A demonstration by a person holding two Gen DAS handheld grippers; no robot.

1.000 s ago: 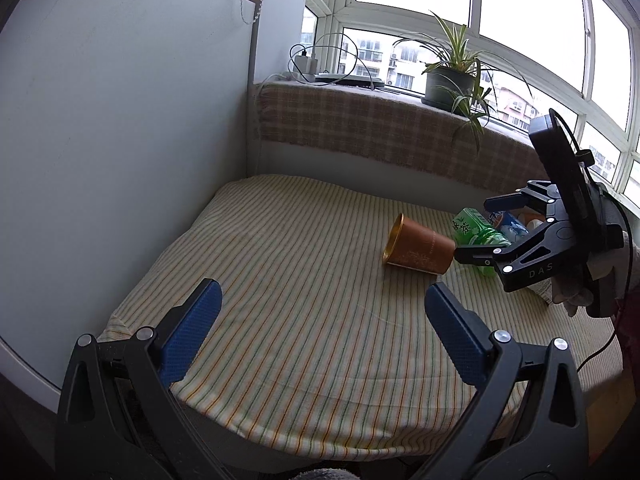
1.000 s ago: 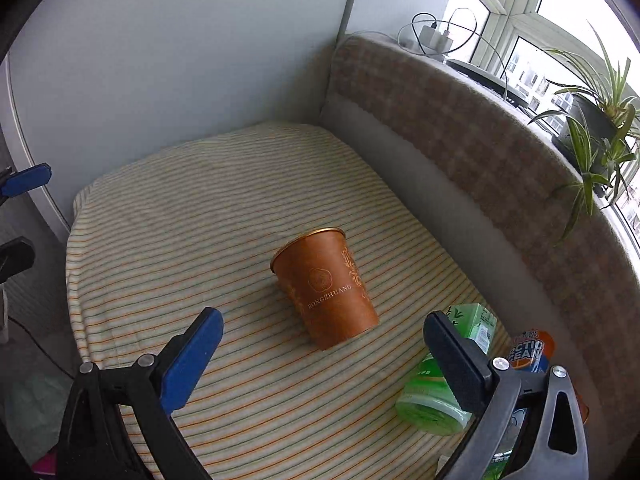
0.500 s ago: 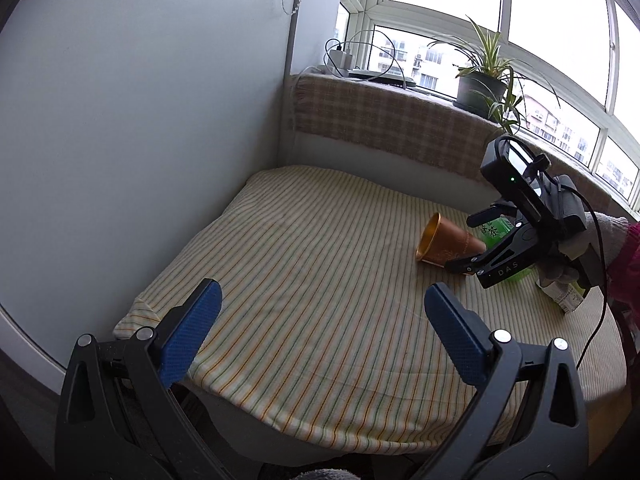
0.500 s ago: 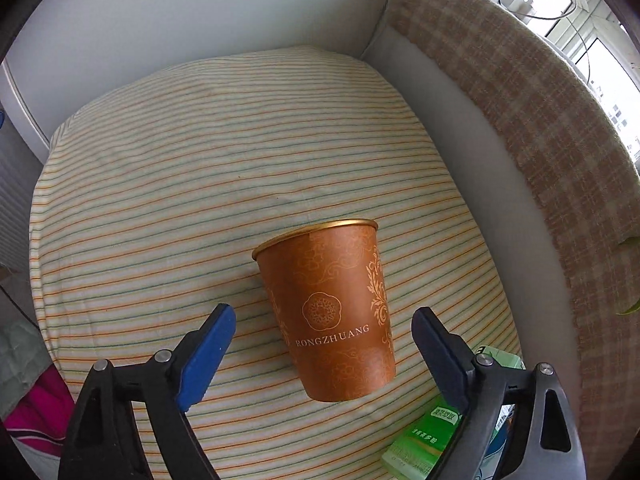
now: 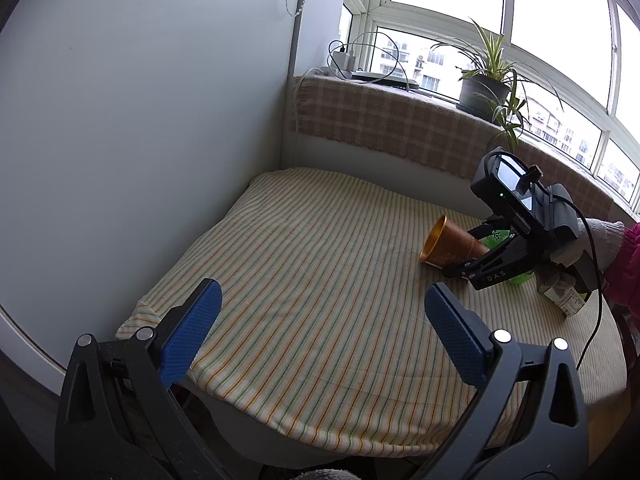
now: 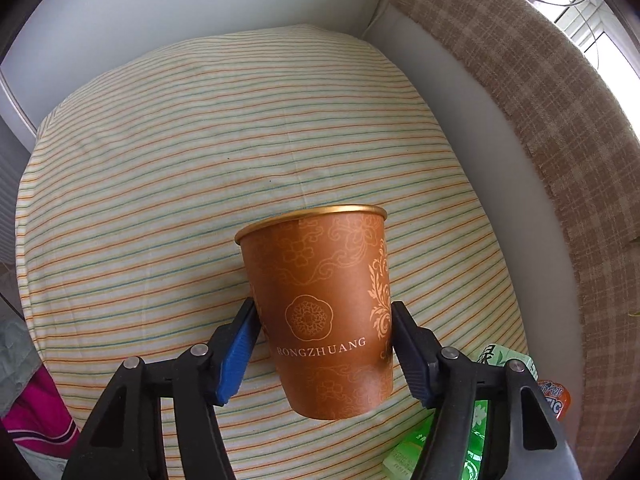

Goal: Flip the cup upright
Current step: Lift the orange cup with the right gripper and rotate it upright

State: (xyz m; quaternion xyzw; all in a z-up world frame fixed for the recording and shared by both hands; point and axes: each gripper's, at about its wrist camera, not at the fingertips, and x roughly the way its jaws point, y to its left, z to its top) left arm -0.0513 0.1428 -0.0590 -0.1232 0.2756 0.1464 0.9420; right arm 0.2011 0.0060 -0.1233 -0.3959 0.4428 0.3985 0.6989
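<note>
An orange-brown paper cup (image 6: 320,304) with gold rim lies on its side on the striped tablecloth (image 6: 160,160), mouth pointing away from the right gripper. My right gripper (image 6: 324,320) has its two fingers closed against the cup's sides near the base. In the left wrist view the cup (image 5: 452,246) lies at the table's right, with the right gripper (image 5: 476,252) around its base end. My left gripper (image 5: 320,320) is open and empty, near the table's front edge, well left of the cup.
A green bottle (image 6: 472,412) and snack packets (image 6: 554,396) lie right behind the cup's base. A grey wall (image 5: 140,140) bounds the left side. A plaid-covered sill (image 5: 400,128) with a potted plant (image 5: 486,92) and cables runs along the back.
The right gripper moved in over the cup and closed its fingers onto the cup's sides. The left gripper pulled back and left, away from the cup.
</note>
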